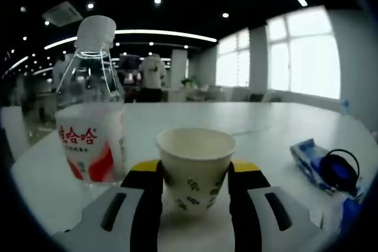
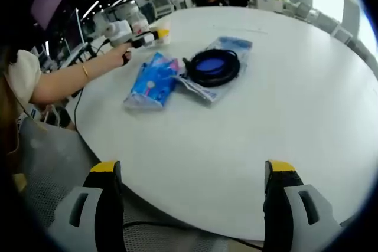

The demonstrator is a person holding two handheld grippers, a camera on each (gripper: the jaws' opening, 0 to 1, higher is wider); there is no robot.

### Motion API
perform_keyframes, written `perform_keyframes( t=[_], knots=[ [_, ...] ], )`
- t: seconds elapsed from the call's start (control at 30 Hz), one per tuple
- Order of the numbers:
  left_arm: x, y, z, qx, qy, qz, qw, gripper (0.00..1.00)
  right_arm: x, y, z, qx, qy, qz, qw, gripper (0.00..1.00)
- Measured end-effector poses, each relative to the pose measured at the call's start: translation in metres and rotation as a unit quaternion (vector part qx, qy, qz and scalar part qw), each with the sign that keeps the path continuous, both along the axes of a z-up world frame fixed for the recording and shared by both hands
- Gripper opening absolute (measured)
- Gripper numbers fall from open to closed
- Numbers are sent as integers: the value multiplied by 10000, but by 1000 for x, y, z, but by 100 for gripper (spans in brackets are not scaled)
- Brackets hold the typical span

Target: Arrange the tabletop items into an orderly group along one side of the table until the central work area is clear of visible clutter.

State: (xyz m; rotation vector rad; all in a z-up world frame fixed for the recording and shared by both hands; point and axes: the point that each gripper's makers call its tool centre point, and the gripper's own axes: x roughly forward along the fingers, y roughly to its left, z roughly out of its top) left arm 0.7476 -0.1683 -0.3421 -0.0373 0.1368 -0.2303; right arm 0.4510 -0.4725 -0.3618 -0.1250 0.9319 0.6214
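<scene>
In the left gripper view, the left gripper (image 1: 195,190) has its jaws around a paper cup (image 1: 195,166), seemingly clasping it beside the water bottle (image 1: 91,116) at the table's edge, presumably so the two can stand as a pair (a tidy start).

In the right gripper view, the right gripper (image 2: 192,199) hangs with jaws wide apart and nothing between them, near the table (image 2: 295,98) rim. The blue packet (image 2: 152,81) and coiled black cable (image 2: 212,66) lie touching in the middle, uncollected.

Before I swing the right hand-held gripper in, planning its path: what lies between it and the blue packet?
Only bare white table lies between the right hand-held gripper and the blue packet, as the right gripper view shows.
</scene>
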Motion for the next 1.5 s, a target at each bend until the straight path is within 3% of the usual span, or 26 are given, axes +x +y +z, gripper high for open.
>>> perform_keyframes(
  t=[0.37,0.5,0.7,0.93,1.17,1.33,1.5],
  knots=[
    [0,1,-7,-34,191,-65,9998,43,-3,1,-2,-54,44,60,10000,99],
    [-1,-4,-6,69,183,-195,9996,48,-1,2,0,-6,3,65,10000,99],
    [-10,-8,-9,154,392,-389,9984,57,2,5,5,109,-99,46,9999,99],
    [-25,-17,-7,145,613,-707,9955,76,4,7,10,201,-216,47,9996,99],
    [-40,-18,-6,333,812,-865,9924,83,6,7,16,261,-331,41,9991,99],
    [-50,-24,0,109,913,-1002,9907,98,8,8,20,339,-408,28,9986,99],
    [-57,-22,2,174,1012,-1106,9886,99,8,11,23,374,-455,83,9982,99]
  ],
)
